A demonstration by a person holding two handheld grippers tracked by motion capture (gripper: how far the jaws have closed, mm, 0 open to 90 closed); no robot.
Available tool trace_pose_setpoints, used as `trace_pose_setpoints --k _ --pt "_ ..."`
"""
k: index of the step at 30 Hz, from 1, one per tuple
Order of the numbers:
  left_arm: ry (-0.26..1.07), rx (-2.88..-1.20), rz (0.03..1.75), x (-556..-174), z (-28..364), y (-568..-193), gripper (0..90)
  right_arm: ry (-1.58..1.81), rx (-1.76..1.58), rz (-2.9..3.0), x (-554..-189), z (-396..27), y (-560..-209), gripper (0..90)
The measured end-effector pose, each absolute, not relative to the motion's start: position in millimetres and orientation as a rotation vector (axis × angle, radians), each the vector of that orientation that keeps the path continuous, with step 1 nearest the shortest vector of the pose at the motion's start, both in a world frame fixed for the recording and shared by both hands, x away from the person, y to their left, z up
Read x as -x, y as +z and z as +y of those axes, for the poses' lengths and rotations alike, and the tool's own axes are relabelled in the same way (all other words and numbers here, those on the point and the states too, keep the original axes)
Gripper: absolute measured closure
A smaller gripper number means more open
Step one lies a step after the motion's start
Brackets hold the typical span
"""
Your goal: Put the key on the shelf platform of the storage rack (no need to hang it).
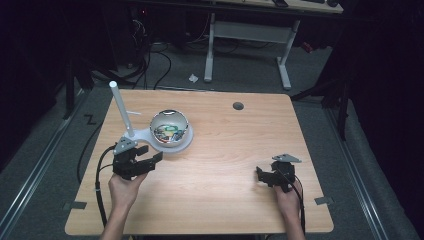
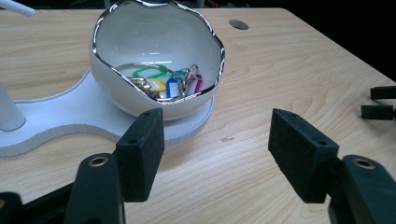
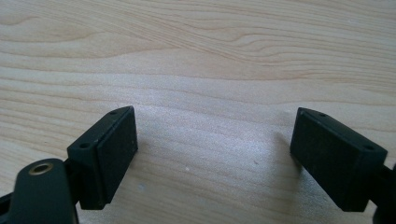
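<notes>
A white egg-shaped bowl (image 1: 170, 130) with a silver rim stands on a flat white base (image 1: 142, 135) at the table's left. Inside the bowl (image 2: 140, 51) lie metal key rings with coloured plastic tags (image 2: 166, 83). A white post (image 1: 121, 107) rises tilted from the base's left end. My left gripper (image 1: 150, 154) sits just in front of the base, aimed at the bowl, jaws wide apart with nothing between them (image 2: 215, 154). My right gripper (image 1: 261, 176) rests low at the table's right, also open over bare wood (image 3: 212, 154).
The wooden table (image 1: 225, 150) has a round grey cable hole (image 1: 238, 106) near its far edge. The right gripper's jaw tips (image 2: 380, 102) show at the edge of the left gripper view. A desk frame and cables stand on the floor beyond the table.
</notes>
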State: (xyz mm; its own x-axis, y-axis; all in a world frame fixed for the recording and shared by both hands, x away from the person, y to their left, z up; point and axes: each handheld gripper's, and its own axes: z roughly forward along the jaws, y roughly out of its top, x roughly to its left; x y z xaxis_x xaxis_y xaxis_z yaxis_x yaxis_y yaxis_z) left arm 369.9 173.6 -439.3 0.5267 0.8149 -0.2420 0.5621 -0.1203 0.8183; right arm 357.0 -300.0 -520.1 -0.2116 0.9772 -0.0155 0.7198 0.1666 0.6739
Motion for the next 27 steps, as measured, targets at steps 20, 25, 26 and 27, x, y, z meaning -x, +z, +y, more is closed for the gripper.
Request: trace_pose_setpoints --k 20,25,26,27 --pt "0.307 -1.815 1.152 -365.9 165.4 -457.5 35.8 0.761 -1.602 1.999 -357.0 -300.0 -520.1 15.0" --pt "0.291 -1.823 1.158 -367.2 160.4 -464.1 35.2 0.761 -1.602 1.999 -357.1 -300.0 -520.1 15.0" --pt "0.291 -1.828 1.159 -367.4 159.5 -465.5 35.1 0.760 -1.603 1.998 -357.0 -300.0 -520.1 15.0" --pt "0.290 -1.834 1.160 -367.7 158.6 -467.0 35.0 0.761 -1.603 1.998 -357.0 -300.0 -520.1 15.0"
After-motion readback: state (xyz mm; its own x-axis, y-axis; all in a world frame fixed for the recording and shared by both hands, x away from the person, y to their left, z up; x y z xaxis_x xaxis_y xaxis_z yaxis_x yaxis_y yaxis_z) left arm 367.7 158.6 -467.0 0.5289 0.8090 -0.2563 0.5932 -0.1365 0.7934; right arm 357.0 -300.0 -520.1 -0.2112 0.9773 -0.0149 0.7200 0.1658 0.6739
